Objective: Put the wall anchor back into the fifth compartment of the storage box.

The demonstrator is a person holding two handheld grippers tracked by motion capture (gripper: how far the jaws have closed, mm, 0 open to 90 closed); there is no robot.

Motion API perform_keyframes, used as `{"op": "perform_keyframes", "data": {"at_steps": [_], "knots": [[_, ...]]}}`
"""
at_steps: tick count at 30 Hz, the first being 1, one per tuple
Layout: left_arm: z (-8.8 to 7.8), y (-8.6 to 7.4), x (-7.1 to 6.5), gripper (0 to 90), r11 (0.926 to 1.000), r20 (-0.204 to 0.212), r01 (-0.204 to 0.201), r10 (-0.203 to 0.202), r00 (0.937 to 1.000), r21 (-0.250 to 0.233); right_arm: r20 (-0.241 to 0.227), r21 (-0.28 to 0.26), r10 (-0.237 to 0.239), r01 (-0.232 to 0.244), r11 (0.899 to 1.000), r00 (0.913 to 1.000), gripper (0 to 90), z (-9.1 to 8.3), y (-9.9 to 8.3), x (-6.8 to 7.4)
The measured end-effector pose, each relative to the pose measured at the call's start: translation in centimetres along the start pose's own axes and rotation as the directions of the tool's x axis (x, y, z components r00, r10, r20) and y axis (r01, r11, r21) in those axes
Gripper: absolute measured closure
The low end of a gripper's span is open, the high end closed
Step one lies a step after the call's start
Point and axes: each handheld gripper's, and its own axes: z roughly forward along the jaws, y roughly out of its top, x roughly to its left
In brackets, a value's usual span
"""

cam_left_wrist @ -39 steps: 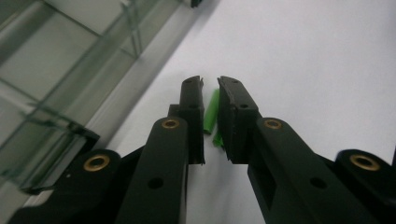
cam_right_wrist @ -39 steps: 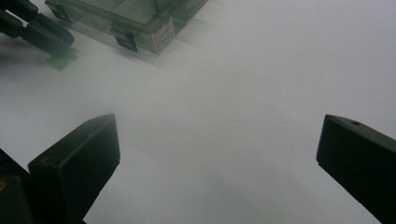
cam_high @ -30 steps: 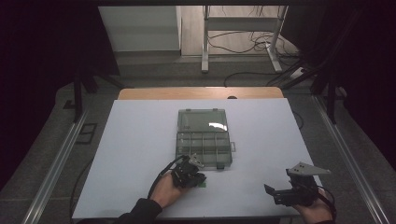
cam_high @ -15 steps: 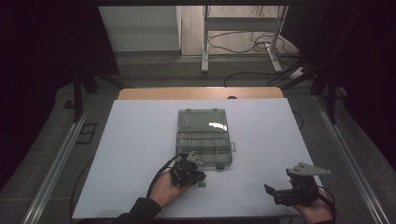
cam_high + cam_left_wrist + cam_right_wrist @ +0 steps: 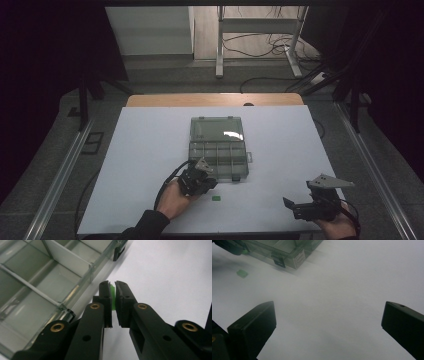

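Left claw [image 5: 112, 287]: clamped on small green piece [image 5: 112, 293], thin edge pinched between the two pads, sliver of green showing in the gap. Held just beside near wall of clear compartment box [image 5: 218, 152], above white surface [image 5: 150, 150]. Box lid open, folded back; dividers visible, compartments near the claw looked empty. Second green piece [image 5: 216, 198] lay loose on the surface, near the left claw, apart from the box. Right claw [image 5: 329, 322]: jaws wide apart, nothing between them, parked over bare surface at the near right corner, well apart from the box.

Judged: piece light, stiff, probably moulded plastic; smooth faces, so likely to slip or twist if pinched off-centre. Best taken across the flat faces, as gripped here. Loose piece lay flat; would need a low, edge-on pinch.

Not made out: shape of the held piece, mostly covered by the pads. Far compartments washed out by glare on the lid.
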Motion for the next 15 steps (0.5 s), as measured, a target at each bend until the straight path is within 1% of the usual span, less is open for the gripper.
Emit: {"op": "perform_keyframes", "data": {"at_steps": [8,15], "knots": [[-0.9,0.1,0.3,84.4,0.9998,-0.015,0.008,-0.009,0.9999,-0.019,0.001,0.000,0.000,0.000,1.000,1.0000,0.0,0.0,0.0,0.0],[-1.8,0.1,1.0,84.4,0.9990,-0.039,0.023,-0.025,0.9990,-0.039,0.001,0.000,-0.001,0.001,1.000,1.0000,0.0,0.0,0.0,0.0]]}}
